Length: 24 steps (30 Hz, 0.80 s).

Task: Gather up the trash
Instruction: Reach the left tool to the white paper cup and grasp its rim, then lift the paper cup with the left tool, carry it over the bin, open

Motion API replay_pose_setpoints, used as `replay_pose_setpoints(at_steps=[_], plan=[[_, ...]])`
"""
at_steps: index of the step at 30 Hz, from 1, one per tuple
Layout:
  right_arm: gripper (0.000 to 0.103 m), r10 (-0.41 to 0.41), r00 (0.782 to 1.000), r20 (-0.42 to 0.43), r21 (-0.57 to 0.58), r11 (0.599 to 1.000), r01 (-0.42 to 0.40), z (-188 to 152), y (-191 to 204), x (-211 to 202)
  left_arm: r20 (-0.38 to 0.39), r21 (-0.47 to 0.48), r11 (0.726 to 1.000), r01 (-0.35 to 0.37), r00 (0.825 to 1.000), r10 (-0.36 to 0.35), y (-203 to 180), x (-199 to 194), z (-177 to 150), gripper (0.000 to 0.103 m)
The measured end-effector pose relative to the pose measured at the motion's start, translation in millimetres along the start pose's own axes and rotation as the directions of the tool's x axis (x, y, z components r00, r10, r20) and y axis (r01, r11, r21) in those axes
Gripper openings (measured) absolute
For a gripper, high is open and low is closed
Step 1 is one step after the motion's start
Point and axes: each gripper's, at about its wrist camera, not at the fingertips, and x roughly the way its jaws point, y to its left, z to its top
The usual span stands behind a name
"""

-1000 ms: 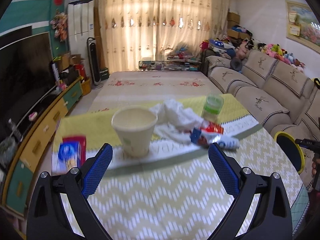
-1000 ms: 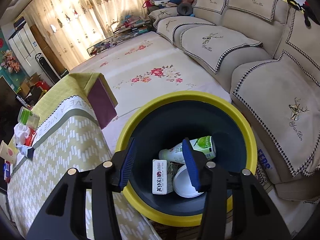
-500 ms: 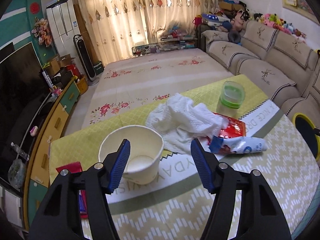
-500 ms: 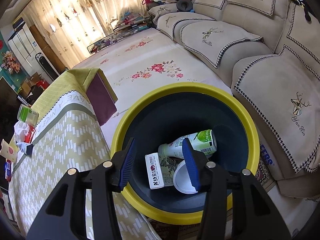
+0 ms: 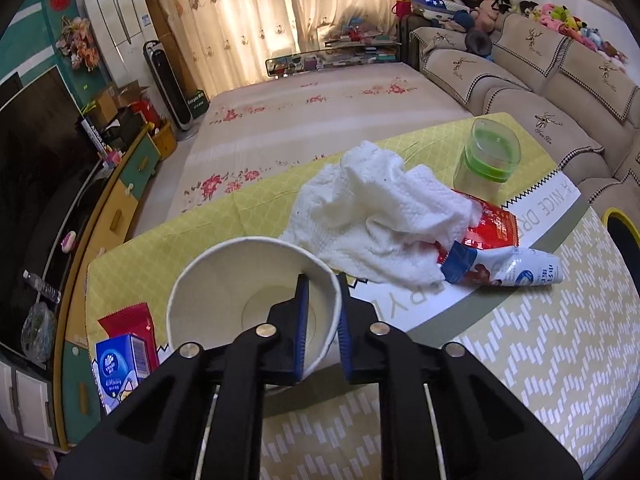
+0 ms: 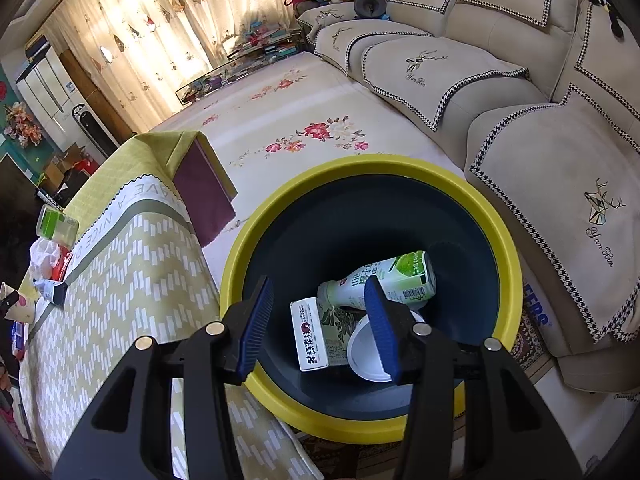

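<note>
Living room: curtained window at the far end, beige sofa (image 6: 500,92) along one side, floral floor mat between. Low surface (image 5: 520,360) under a yellow-green patterned cloth. Beside it on the floor, dark bin with yellow rim (image 6: 508,256), holding a green-labelled bottle (image 6: 384,280), a small carton (image 6: 310,334) and a white lid-like disc (image 6: 364,356).

On the surface: crumpled white paper towel (image 5: 380,216) over a red wrapper (image 5: 492,228); squashed white-blue tube (image 5: 516,268) just in front of the wrapper; clear jar with green band (image 5: 488,156) behind it. Blue carton (image 5: 120,364) and a second red wrapper (image 5: 128,320) at the left edge.

White paper cup (image 5: 248,300) stands upright, empty, near edge of the surface.

Left claw (image 5: 322,320): jaws have just been closing, now clamped on the cup's right wall, one pad inside, one outside; rim pinched slightly.

Right claw (image 6: 320,324): jaws partly apart, nothing between them, above the bin's mouth.
</note>
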Motion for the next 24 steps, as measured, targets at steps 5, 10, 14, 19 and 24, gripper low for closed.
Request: replay_pose_setpoints(at_steps=[5, 10, 14, 19, 24], plan=[[0.046, 0.018, 1.0, 0.011, 0.0, 1.0, -0.018, -1.6, -2.9, -7.5, 0.038, -0.011, 1.0, 0.012, 0.999, -0.012, -5.6, -28.0, -7.6, 0.008], [0.046, 0.04, 0.999, 0.028, 0.006, 0.999, -0.04, -4.4, -11.2, -20.8, 0.086, 0.019, 0.999, 0.047, 0.995, -0.048, -33.0, -72.7, -8.6, 0.008], [0.046, 0.059, 0.997, 0.054, 0.007, 0.998, -0.059, -6.7, -21.4, -37.6, 0.127, 0.074, 0.994, 0.086, 0.987, -0.095, -71.1, -107.4, -6.0, 0.008], [0.049, 0.05, 0.995, 0.09, 0.001, 0.999, -0.05, -11.0, -37.6, -58.9, 0.158, 0.16, 0.97, 0.181, 0.966, -0.206, -138.4, -139.8, 1.5, 0.008], [0.05, 0.043, 0.992, 0.121, 0.014, 0.999, -0.045, -18.4, -59.0, -74.8, 0.15, 0.241, 0.925, 0.293, 0.931, -0.334, -218.5, -149.5, 11.7, 0.008]])
